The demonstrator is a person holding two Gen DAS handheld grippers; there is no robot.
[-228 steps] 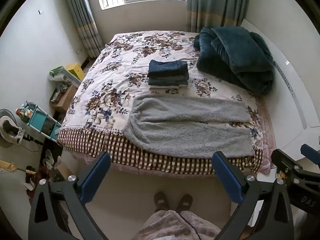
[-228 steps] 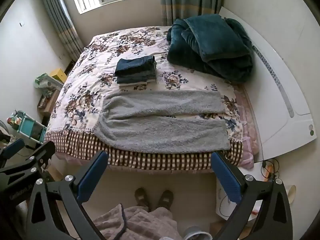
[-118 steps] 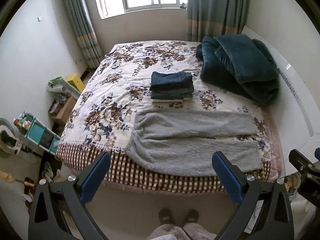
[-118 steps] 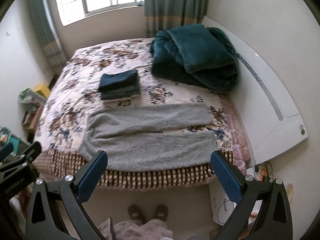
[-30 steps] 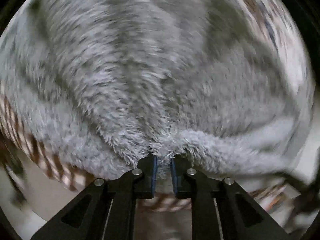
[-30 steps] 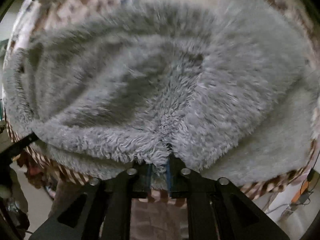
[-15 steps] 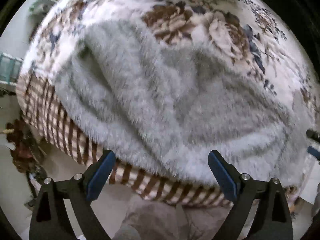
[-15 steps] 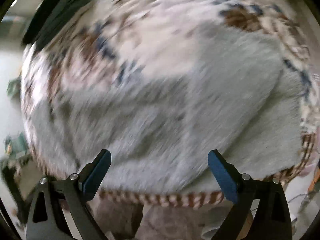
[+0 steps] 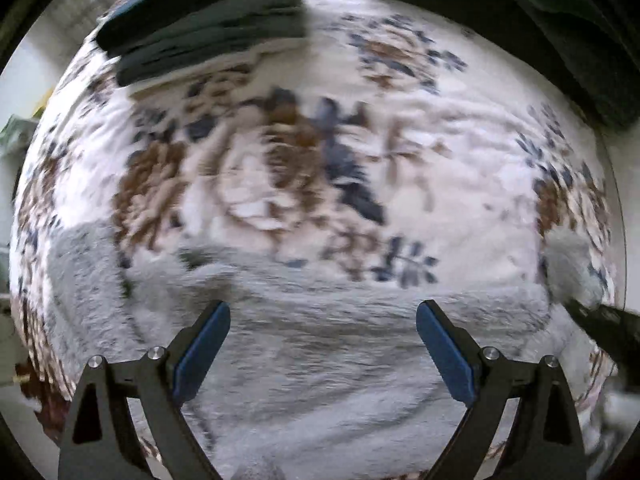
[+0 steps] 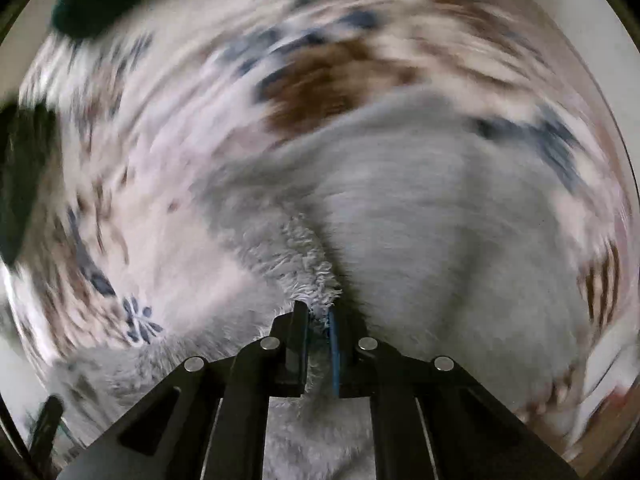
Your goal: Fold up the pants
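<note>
Right gripper (image 10: 318, 322) pinching grey pants (image 10: 420, 220); left gripper (image 9: 322, 336) wide, empty.

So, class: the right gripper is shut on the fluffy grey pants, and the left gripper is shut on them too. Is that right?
Not quite. The left gripper stands open above the grey pants, gripping nothing, as the left wrist view shows. The right gripper is indeed shut on them.

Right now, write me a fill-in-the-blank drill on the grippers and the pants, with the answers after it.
1. The right gripper is shut on a fold of the fluffy ____ pants.
2. The left gripper hangs over the pants with its jaws ____.
3. The pants lie on a bedspread printed with ____.
4. The left gripper's pads are coloured ____.

Missing words: grey; open; flowers; blue
</note>
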